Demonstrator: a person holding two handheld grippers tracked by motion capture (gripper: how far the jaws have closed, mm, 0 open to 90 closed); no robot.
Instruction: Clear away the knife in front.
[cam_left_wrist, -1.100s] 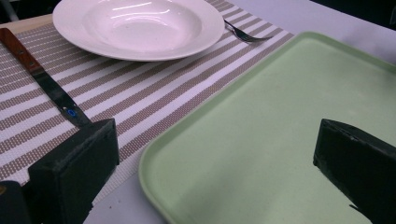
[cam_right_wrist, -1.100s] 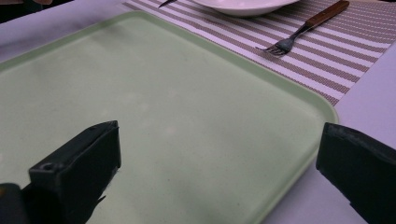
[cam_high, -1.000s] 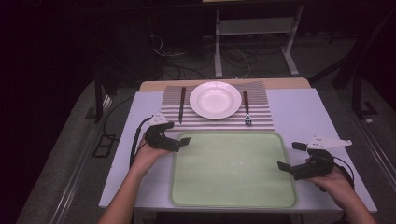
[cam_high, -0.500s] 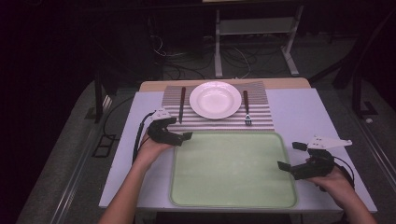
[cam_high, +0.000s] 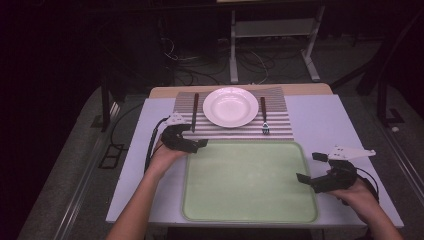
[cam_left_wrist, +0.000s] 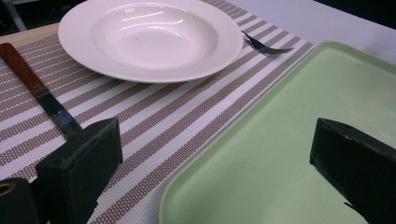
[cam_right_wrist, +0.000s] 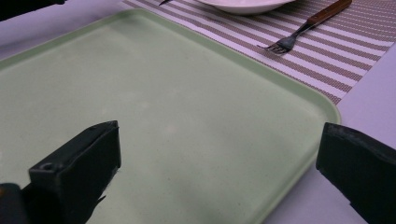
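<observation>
Both pairs of jaws stood spread wide with nothing between them as I watched from my remote station. My left gripper (cam_high: 192, 143) hovered at the far-left corner of the pale green tray (cam_high: 250, 212), one jaw over the striped placemat (cam_high: 235, 131) and the other over the tray's rim (its own camera framed that corner between the black jaws). My right gripper (cam_high: 312, 169) sat at the tray's right edge, near side, one jaw over the green surface and one over the white table (cam_high: 330, 120) just beside it.

On the placemat, far of the tray, lay a white plate (cam_high: 230, 106). A wooden-handled knife (cam_high: 194, 111) lay left of the plate, its blade end pointing near, just beside my left gripper's jaw. A wooden-handled fork (cam_high: 263, 116) lay right of the plate, tines pointing near. The tray held nothing, and its far edge lay just beside the placemat's near edge.
</observation>
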